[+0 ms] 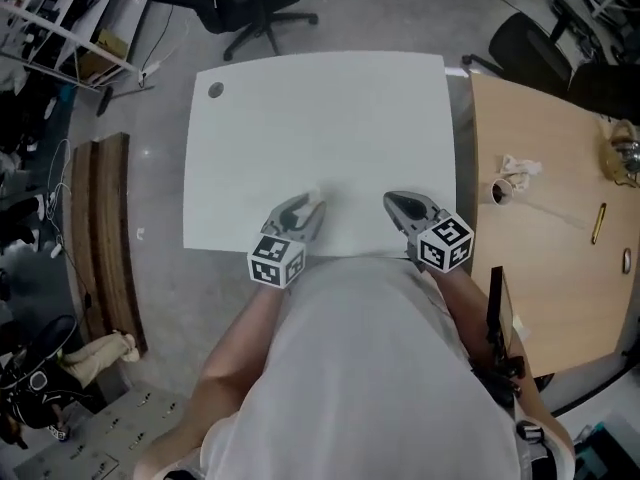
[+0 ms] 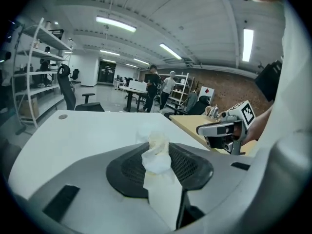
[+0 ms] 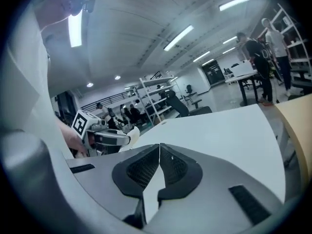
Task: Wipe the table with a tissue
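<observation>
The white table (image 1: 320, 128) lies in front of me, its near edge under both grippers. My left gripper (image 1: 308, 206) is shut on a crumpled white tissue (image 2: 158, 155), which bunches up between the dark pads (image 2: 195, 167) and sticks out past the tips. It hangs over the table's near edge, left of centre. The right gripper view shows the same tissue (image 3: 132, 133) at the left gripper's tip. My right gripper (image 1: 395, 203) is beside it to the right. Its jaws (image 3: 159, 147) are shut, tips touching, with nothing between them.
A small round grommet (image 1: 215, 90) sits at the white table's far left corner. A wooden table (image 1: 540, 238) adjoins on the right, with a crumpled paper (image 1: 515, 171) and a pen (image 1: 598, 223). An office chair (image 1: 250, 3) stands beyond the far edge. People stand far back (image 2: 158, 84).
</observation>
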The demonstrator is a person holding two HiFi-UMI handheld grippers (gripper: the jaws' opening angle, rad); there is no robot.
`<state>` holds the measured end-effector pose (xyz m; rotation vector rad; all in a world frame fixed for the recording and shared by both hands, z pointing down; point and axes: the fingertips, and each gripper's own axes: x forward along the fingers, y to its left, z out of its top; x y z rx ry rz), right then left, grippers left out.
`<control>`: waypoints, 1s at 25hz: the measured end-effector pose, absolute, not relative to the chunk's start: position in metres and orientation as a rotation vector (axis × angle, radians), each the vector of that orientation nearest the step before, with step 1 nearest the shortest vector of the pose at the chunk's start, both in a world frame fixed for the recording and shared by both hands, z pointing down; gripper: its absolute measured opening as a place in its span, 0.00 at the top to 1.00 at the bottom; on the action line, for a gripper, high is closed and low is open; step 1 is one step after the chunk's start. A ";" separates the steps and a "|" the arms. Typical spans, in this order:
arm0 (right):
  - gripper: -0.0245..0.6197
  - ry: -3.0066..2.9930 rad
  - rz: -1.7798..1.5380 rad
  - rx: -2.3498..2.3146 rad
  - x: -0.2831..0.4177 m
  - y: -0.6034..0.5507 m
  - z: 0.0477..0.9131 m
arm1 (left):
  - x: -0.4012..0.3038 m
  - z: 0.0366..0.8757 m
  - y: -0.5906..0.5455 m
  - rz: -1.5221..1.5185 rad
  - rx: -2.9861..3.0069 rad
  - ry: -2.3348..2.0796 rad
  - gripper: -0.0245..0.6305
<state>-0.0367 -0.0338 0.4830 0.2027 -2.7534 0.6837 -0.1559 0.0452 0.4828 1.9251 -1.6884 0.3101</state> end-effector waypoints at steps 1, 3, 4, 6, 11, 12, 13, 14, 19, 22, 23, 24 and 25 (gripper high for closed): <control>0.93 -2.764 0.650 0.175 -0.044 -0.032 0.478 | -0.163 0.483 0.052 0.298 1.910 -1.712 0.78; 0.93 -2.778 0.611 0.142 -0.056 -0.030 0.469 | -0.174 0.483 0.064 0.278 1.880 -1.748 0.78; 0.93 -2.781 0.601 0.136 -0.059 -0.029 0.465 | -0.177 0.484 0.070 0.271 1.868 -1.756 0.78; 0.93 -2.779 0.586 0.131 -0.061 -0.023 0.458 | -0.179 0.485 0.080 0.256 1.858 -1.759 0.78; 0.93 -2.773 0.555 0.114 -0.082 -0.018 0.450 | -0.195 0.474 0.088 0.233 1.888 -1.791 0.78; 0.93 -2.771 0.552 0.111 -0.085 -0.017 0.448 | -0.195 0.472 0.089 0.234 1.897 -1.791 0.78; 0.93 -2.769 0.550 0.113 -0.086 -0.015 0.447 | -0.193 0.472 0.089 0.234 1.907 -1.786 0.78; 0.93 -2.768 0.549 0.116 -0.087 -0.013 0.447 | -0.191 0.472 0.090 0.235 1.917 -1.778 0.78; 0.93 -2.769 0.543 0.130 -0.097 0.000 0.445 | -0.199 0.471 0.102 0.213 1.927 -1.780 0.78; 0.93 -2.772 0.540 0.139 -0.105 0.009 0.445 | -0.207 0.472 0.112 0.203 1.930 -1.781 0.78; 0.93 -2.772 0.540 0.145 -0.107 0.013 0.445 | -0.209 0.472 0.116 0.203 1.932 -1.779 0.78; 0.93 -2.772 0.541 0.150 -0.108 0.016 0.444 | -0.211 0.473 0.119 0.203 1.933 -1.778 0.78; 0.93 -2.772 0.541 0.156 -0.110 0.019 0.444 | -0.213 0.473 0.123 0.202 1.934 -1.776 0.78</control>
